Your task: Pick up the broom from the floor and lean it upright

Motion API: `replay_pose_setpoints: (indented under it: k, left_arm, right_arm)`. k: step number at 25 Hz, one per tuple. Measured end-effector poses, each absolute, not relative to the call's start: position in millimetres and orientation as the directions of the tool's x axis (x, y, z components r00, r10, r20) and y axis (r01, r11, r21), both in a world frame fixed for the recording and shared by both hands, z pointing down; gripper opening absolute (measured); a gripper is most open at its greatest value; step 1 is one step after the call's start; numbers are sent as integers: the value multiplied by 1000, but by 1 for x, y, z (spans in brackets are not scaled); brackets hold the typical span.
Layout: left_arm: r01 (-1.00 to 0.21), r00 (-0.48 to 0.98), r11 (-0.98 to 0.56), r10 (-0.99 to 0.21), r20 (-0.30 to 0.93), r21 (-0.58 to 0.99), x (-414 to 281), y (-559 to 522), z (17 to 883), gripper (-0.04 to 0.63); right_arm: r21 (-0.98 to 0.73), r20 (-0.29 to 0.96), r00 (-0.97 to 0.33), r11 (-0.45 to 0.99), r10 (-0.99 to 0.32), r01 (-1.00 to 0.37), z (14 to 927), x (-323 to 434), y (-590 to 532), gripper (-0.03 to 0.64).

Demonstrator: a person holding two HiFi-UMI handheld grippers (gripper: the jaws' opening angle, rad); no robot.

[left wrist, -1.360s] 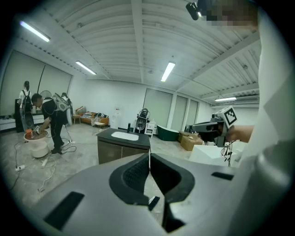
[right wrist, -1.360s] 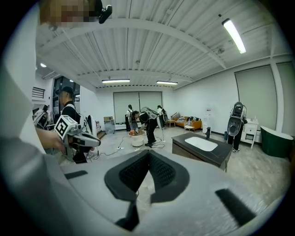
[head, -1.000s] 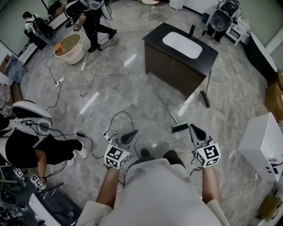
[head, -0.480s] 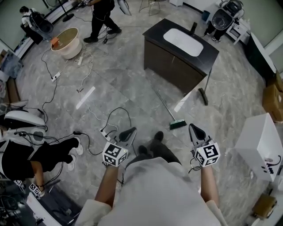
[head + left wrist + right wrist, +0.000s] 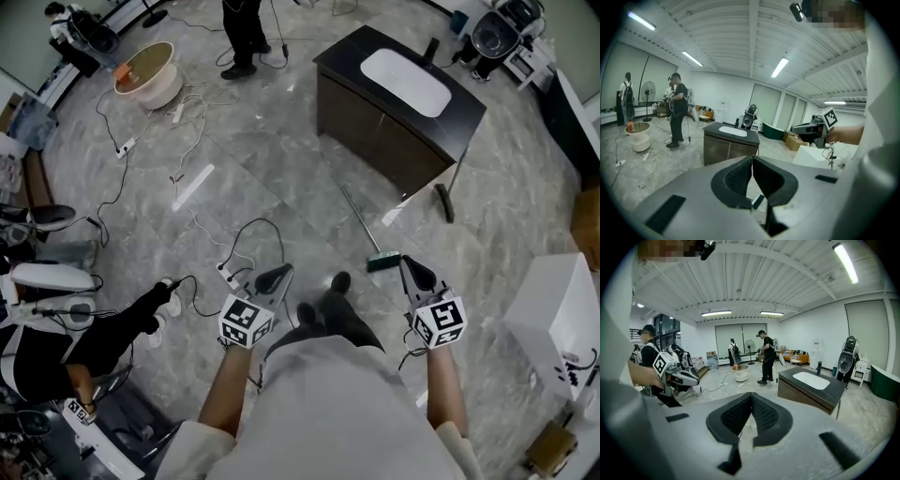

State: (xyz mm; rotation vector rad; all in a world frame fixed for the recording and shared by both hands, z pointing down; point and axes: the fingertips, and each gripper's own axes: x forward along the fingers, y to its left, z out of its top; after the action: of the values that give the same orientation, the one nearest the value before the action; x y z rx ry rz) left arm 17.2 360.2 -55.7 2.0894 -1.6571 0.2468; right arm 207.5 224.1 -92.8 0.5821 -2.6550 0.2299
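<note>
Left gripper (image 5: 278, 275) and right gripper (image 5: 411, 272): jaws together, nothing held, evidently because the approach is unfinished. Broom (image 5: 362, 225) lies flat on the floor (image 5: 281, 173), head just beyond the right gripper, handle toward the sink cabinet (image 5: 375, 141)

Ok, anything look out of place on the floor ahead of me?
Yes: the broom lies flat on the floor, not upright, its handle pointing toward the sink cabinet. Loose cables also sprawl across the floor at left.

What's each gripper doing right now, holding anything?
Left gripper: closed, holding nothing.
Right gripper: closed, holding nothing.
</note>
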Motion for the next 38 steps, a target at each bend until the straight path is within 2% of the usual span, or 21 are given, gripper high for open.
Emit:
replay_pose_setpoints:
  k: [12, 21, 33, 38]
  left_arm:
    - [-960, 268, -191, -840, 472, 206, 35, 251, -47, 11]
    - [-957, 271, -176, -821, 503, 230, 39, 202, -31, 11]
    - [-946, 312, -211, -800, 513, 246, 0, 133, 27, 11]
    - [-927, 359, -239, -791, 496, 289, -36, 114, 63, 11]
  right_arm:
    - [-183, 390, -859, 886, -332, -426, -61, 202, 118, 1]
    - [-226, 427, -848, 871, -314, -436, -36, 211, 74, 2]
    - [-213, 524, -816, 890, -244, -403, 21, 166, 45, 2]
    - [-170, 562, -804, 924, -195, -343, 49, 120, 51, 2]
